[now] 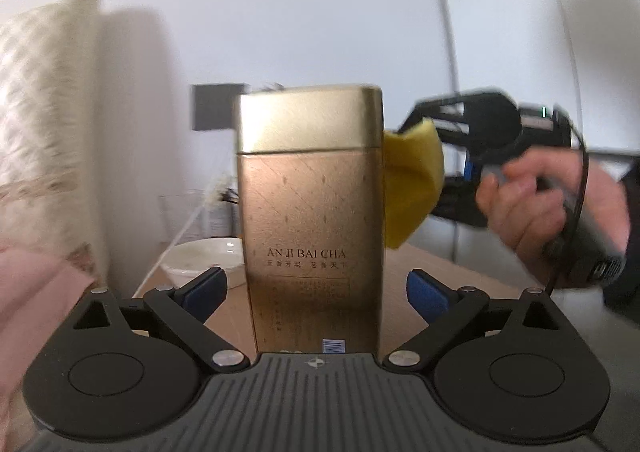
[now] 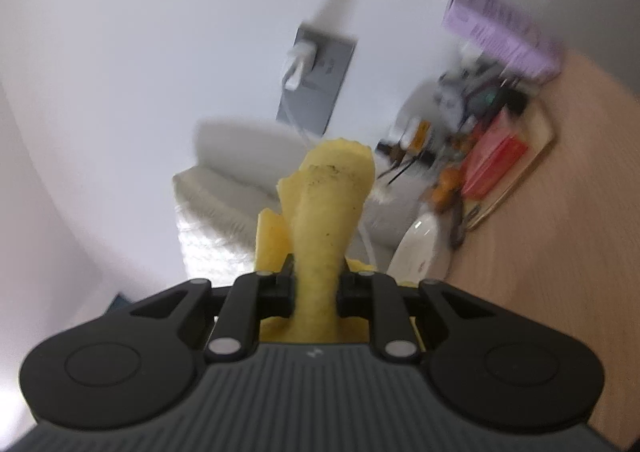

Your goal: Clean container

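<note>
The gold tin (image 1: 314, 220) stands upright dead ahead of the left gripper (image 1: 316, 292), rising at 12 o'clock between its two blue pads (image 1: 208, 292). The jaws are spread wide, each pad clear of the tin's sides with wood table (image 1: 432, 264) showing in the gaps, so nothing is gripped. At 2 o'clock from the tin's lid, a yellow sponge (image 1: 414, 188) presses against the tin's upper right edge, carried by the right gripper (image 1: 424, 124), which a hand (image 1: 532, 196) holds from 3 o'clock.

The right wrist view shows that gripper (image 2: 316, 292) closed tight on the sponge (image 2: 328, 220), which bulges up toward 12 o'clock with dark smudges on its face. The tin is not seen here. This view adds a wall socket (image 2: 320, 80) at 12 o'clock, a purple box (image 2: 500, 32) at 1 o'clock and a cluttered tray (image 2: 540, 148) at 2 o'clock.

Only the left view shows the white bowl (image 1: 200, 256) at 10 o'clock behind the left pad.
</note>
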Demonstrator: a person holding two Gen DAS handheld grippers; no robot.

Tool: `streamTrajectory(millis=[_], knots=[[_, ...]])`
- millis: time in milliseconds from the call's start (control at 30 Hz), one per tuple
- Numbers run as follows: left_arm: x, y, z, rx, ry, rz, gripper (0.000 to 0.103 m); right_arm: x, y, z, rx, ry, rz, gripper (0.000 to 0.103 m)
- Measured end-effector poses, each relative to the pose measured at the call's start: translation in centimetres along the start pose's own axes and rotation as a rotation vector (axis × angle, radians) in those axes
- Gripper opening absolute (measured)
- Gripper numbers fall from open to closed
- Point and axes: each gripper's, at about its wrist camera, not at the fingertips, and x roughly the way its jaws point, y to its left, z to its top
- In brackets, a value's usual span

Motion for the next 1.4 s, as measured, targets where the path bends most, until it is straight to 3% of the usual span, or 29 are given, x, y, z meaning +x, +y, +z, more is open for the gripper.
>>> streamTrajectory(millis=[100, 367, 600, 800, 1067, 1267, 1400], knots=[[-1.2, -1.5, 0.0, -0.017, -0.034, 0.054, 0.097, 0.6, -0.6, 0.1, 0.022, 0.029, 0.038, 0.019], [-1.4, -3.8, 0.2, 0.006, -0.040, 0.034, 0.093, -0.5, -2.2, -1.3, 0.069, 0.044, 0.040, 0.019], [-0.4, -2.8, 0.1, 0.012, -0.048, 0.003, 0.093, -2.4, 0.3, -1.4, 0.029, -0.001, 0.107, 0.019], [-0.2, -1.9, 0.7, 0.008, -0.019, -0.034, 0.093, -3.2, -1.6, -2.3, 0.076, 0.001, 0.039, 0.018], [0.7, -0.5, 1.3, 0.019, 0.017, -0.047, 0.095, -4.4, 0.7, -2.9, 0.038, -0.056, 0.120, 0.018], [0.9, -0.9, 1.1, 0.029, 0.007, -0.027, 0.095, -5.4, -2.3, -4.9, 0.106, -0.069, 0.009, 0.018], [1.2, -1.5, 1.1, 0.082, 0.022, 0.006, 0.095, -5.7, -1.1, -4.9, 0.117, -0.079, 0.035, 0.018]])
